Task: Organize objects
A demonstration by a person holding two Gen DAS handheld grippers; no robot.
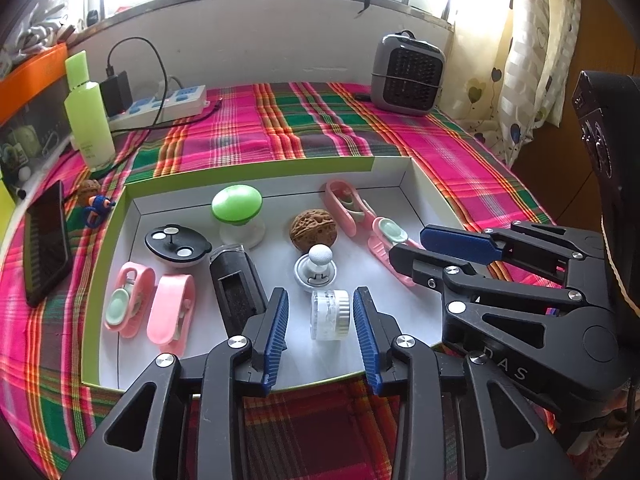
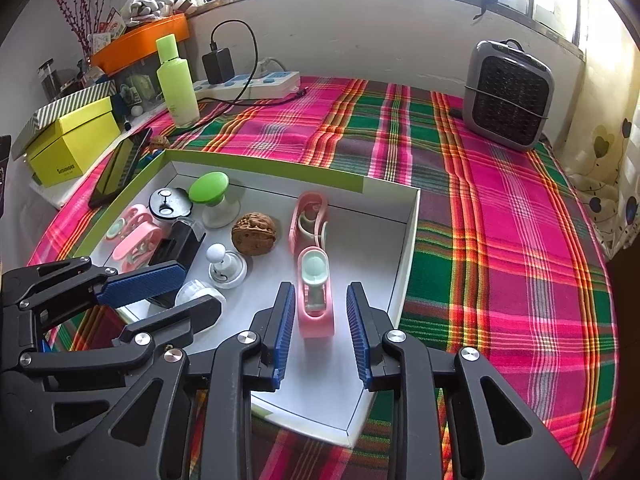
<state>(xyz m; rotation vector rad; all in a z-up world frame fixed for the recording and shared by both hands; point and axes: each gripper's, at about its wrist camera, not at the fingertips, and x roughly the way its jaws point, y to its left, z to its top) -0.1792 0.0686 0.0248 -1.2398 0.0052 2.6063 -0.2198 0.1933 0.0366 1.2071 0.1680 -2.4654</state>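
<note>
A shallow white box with a green rim (image 1: 248,170) lies on the plaid cloth and holds several small items. My left gripper (image 1: 320,300) is open, its blue pads either side of a clear round jar (image 1: 330,314) without touching it. My right gripper (image 2: 316,292) is open around a pink clip with a mint pad (image 2: 315,292). Also in the box are a walnut (image 1: 313,229), a green-topped knob (image 1: 237,202), a white ball-topped piece (image 1: 318,266), a black block (image 1: 236,284), a black round lid (image 1: 178,244) and more pink clips (image 1: 170,312).
A green bottle (image 1: 87,112), a power strip (image 1: 160,106) with a charger, a dark phone (image 1: 46,242) and a second walnut (image 1: 89,190) lie left of the box. A grey heater (image 2: 508,94) stands at the back right. A yellow box (image 2: 74,140) sits far left.
</note>
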